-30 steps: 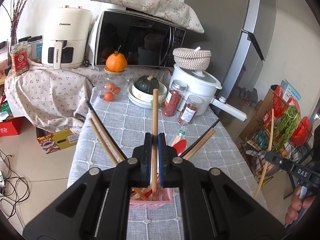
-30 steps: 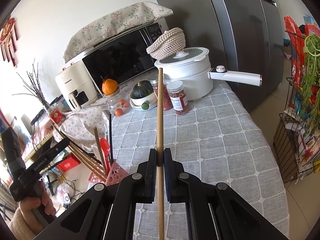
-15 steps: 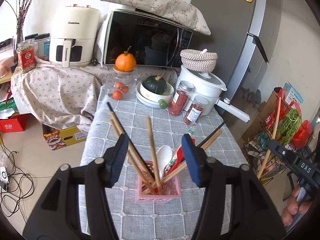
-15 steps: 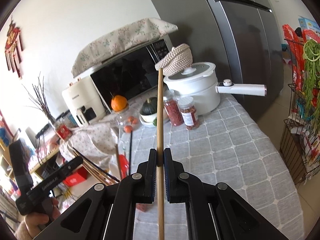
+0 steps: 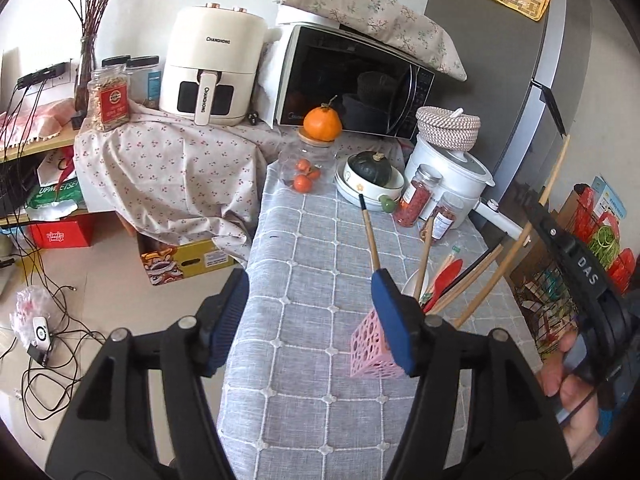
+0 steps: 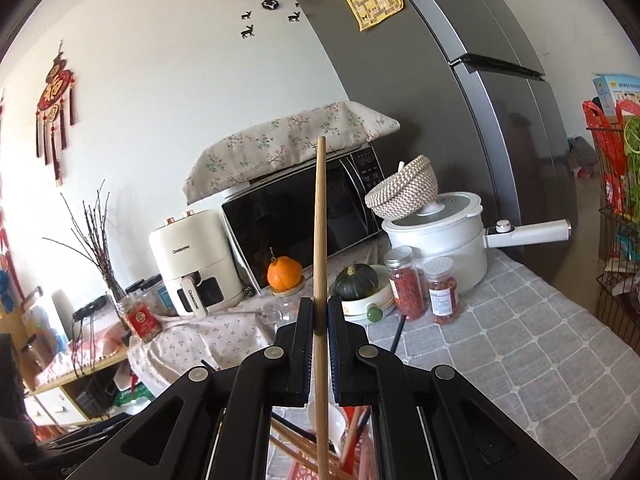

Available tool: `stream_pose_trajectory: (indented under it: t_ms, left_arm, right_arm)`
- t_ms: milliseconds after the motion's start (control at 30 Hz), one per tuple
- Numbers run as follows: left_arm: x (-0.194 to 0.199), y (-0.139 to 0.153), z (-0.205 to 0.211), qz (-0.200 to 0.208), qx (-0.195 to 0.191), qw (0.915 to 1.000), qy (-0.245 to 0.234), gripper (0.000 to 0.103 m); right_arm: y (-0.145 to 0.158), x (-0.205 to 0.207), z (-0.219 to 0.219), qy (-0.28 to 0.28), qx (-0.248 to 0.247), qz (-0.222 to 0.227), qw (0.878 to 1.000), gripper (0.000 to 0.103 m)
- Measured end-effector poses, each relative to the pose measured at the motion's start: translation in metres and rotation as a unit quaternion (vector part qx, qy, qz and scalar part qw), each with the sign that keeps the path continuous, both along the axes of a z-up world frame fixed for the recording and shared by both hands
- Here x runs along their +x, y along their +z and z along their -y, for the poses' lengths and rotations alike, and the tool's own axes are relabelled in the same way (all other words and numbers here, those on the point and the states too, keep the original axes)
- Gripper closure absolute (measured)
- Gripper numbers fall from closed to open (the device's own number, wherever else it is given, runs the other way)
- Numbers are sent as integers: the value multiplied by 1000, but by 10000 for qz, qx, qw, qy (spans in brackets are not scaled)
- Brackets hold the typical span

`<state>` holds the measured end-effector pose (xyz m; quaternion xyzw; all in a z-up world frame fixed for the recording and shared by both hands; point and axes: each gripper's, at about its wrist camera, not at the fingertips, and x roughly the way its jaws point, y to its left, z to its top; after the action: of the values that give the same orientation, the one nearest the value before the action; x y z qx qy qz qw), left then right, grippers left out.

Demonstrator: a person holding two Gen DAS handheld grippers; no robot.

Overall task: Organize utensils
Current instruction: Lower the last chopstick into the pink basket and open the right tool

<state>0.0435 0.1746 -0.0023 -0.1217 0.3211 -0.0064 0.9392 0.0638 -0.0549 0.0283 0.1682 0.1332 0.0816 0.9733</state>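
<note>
While the left tongs [image 5: 310, 308] are opening on nothing, the right tongs [image 6: 320, 316] clamp an upright chopstick [image 6: 321, 232].

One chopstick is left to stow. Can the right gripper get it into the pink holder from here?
Probably yes. The right gripper holds the chopstick just above the pink holder, whose open top has room among the utensils.

Your left gripper [image 5: 310, 312] is matte black plastic, two angular linkage arms with triangular cut-outs and silver round screws at the joints, ending in ribbed blue pads [image 5: 394, 320]. Your right gripper [image 6: 320, 322] is the same black build with silver screws; seen from the left wrist its body carries white "DAS" lettering.
</note>
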Motion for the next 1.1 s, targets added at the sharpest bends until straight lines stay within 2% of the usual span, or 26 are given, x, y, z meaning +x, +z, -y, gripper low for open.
stream_pose_trajectory:
  t_ms: [167, 433, 900, 1100]
  left_arm:
    - [-7, -5, -7, -84, 42, 9999, -56, 39]
    - [-7, -6, -8, -92, -61, 9998, -159, 39]
    - [-6, -10, -2, -147, 63, 9997, -199, 39]
    - [-2, -14, 3, -236, 132, 9994, -235, 39]
  right_arm:
    - [-10, 14, -25, -549, -263, 231, 9979, 96]
    - [-27, 26, -38, -790, -327, 231, 9961, 96]
    - [-63, 40, -41, -768, -126, -390, 9962, 95]
    - [-57, 31, -32, -715, -6, -389, 9967, 93]
